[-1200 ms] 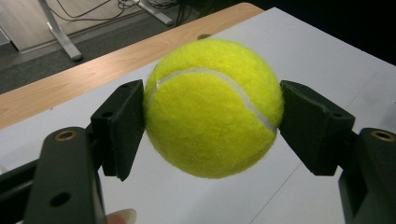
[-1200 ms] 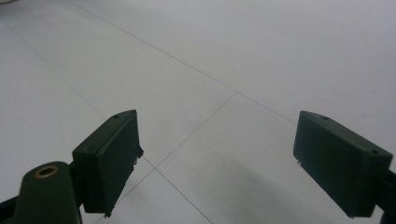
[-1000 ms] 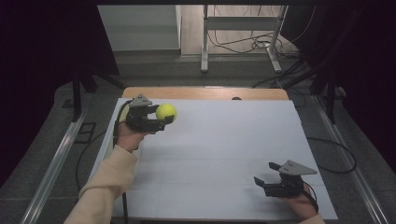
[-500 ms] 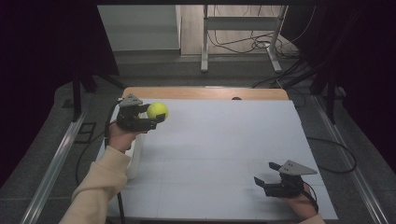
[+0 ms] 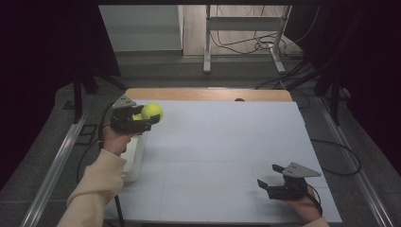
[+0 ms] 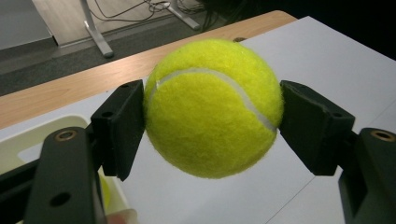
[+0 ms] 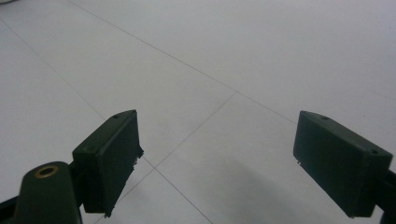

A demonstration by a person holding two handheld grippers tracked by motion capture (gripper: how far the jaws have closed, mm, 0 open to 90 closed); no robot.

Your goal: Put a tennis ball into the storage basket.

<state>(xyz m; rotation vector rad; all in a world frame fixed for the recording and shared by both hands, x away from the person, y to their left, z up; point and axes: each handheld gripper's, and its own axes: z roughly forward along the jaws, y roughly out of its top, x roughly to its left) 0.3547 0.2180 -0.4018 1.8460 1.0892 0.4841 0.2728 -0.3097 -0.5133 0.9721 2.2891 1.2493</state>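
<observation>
White sheeting covers the worktop (image 5: 227,142), with a wooden strip along its far edge and dark floor and cables beyond.

At the left edge we see a cream bin (image 5: 134,158), and a hint of yellow inside it in the left gripper view, perhaps another ball. Above the bin's far end our left tool (image 5: 147,118) pinches a ball (image 5: 152,111) between its pads, clear of the surface; up close the ball (image 6: 212,107) bulges well past both pads, gripped across its middle.

Far to the right, near the front edge, our right tool (image 5: 267,186) rests spread with nothing between its jaws.

We judge the main risk to be a slip: felt is springy and round, so a tilt or jolt could squeeze it out. Released off the bin's centre, it could clip the rim, bounce and roll off the worktop.
</observation>
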